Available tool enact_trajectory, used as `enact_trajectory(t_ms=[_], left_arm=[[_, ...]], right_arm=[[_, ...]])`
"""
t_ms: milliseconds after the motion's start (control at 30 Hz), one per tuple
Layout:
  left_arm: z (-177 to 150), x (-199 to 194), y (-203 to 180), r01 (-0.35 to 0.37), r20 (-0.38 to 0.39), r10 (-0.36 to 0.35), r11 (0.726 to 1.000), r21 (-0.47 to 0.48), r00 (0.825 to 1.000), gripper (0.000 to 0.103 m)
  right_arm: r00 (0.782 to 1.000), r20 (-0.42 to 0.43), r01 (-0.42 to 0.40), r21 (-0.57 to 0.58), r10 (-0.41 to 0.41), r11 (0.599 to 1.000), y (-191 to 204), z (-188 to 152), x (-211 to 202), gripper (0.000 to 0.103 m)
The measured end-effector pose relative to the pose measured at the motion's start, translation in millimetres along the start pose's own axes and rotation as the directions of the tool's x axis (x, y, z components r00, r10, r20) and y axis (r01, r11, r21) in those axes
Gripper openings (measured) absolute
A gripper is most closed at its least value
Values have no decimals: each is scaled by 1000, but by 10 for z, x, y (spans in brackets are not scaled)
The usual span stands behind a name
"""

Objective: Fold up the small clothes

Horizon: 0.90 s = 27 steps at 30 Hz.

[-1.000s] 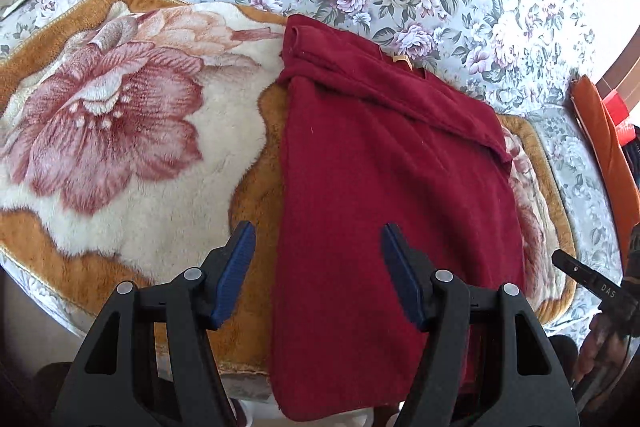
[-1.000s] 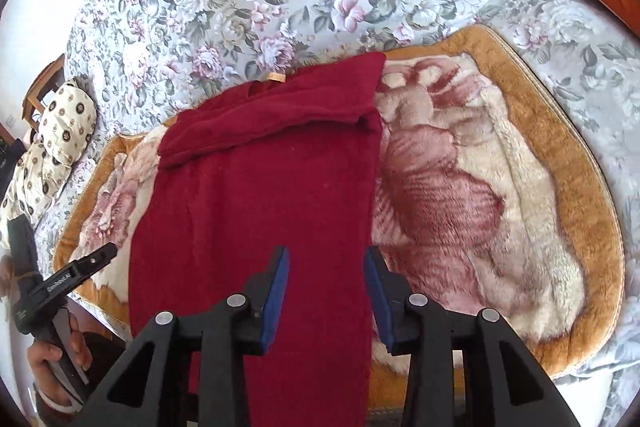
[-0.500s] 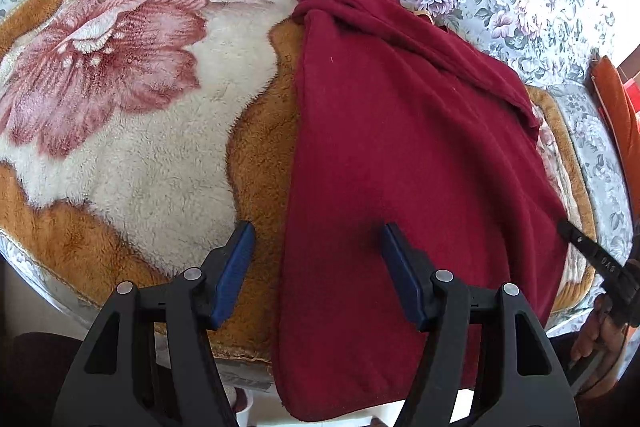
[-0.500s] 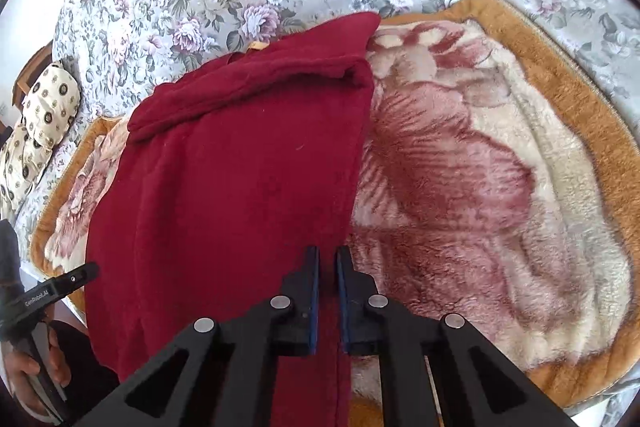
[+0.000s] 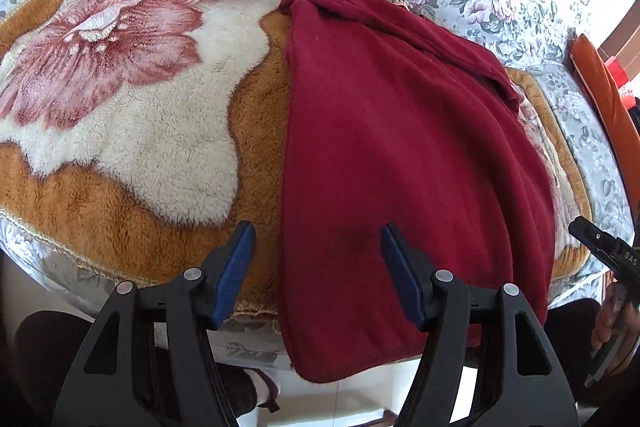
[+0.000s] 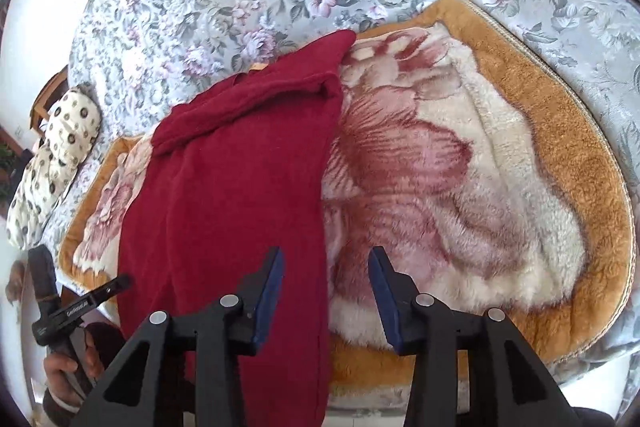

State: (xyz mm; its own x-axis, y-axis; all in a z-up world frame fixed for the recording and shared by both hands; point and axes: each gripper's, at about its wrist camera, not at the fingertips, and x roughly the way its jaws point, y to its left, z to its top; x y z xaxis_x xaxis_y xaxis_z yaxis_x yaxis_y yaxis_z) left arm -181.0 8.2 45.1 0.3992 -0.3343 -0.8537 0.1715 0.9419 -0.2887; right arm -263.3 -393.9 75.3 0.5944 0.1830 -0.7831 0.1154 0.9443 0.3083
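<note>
While both grippers hover low at the near edge, the red garment [image 5: 404,155] lies lengthwise on the plush flower blanket [image 5: 120,99], its near hem hanging over the bed edge, far end bunched in a rolled band.

Left gripper [image 5: 318,269]: jaws spread wide, straddling the garment's left edge, holding nothing. Right gripper [image 6: 326,293]: jaws spread, straddling the right edge, empty.

Risks, judged:
- Jaws may pinch blanket pile along with the cloth; deep fleece sits just beside each edge.
- Only one layer may get caught, so the fold opens.
- Uneven lift between sides would skew the fold.
- Overhanging hem may drag the garment off the bed.
</note>
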Motion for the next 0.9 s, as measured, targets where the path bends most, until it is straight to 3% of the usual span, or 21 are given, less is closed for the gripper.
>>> enact_trajectory(t_ms=[200, 367, 467, 733, 800, 833, 867, 900], left_arm=[[-162, -42, 111, 50, 5, -50, 998, -41, 999, 66], [-212, -32, 64, 37, 29, -36, 999, -35, 999, 67], [-201, -7, 19, 56, 34, -55, 998, -42, 998, 79], [-219, 79, -138, -50, 30, 49, 999, 22, 998, 80], [-225, 91, -159, -62, 31, 61, 998, 33, 998, 80], [-233, 93, -167, -63, 34, 62, 997, 36, 997, 77], [-245, 89, -172, -67, 38, 65, 997, 40, 997, 72], [-255, 84, -185, -77, 42, 75, 996, 52, 996, 54]], right_arm=[[995, -96, -13, -55, 8, 998, 109, -393, 53, 42], [991, -130, -2, -15, 0, 1000, 32, -571, 139, 42], [988, -151, -32, 22, 35, 999, -38, -633, 179, 42], [991, -133, -31, 5, 32, 999, 10, -712, 235, 42], [989, -140, -46, -18, 43, 999, 58, -732, 249, 32], [989, -136, -55, -19, 52, 998, 93, -748, 259, 16], [989, -130, -67, -18, 64, 998, 104, -756, 266, 8], [990, -124, -63, -20, 60, 998, 118, -762, 274, 8]])
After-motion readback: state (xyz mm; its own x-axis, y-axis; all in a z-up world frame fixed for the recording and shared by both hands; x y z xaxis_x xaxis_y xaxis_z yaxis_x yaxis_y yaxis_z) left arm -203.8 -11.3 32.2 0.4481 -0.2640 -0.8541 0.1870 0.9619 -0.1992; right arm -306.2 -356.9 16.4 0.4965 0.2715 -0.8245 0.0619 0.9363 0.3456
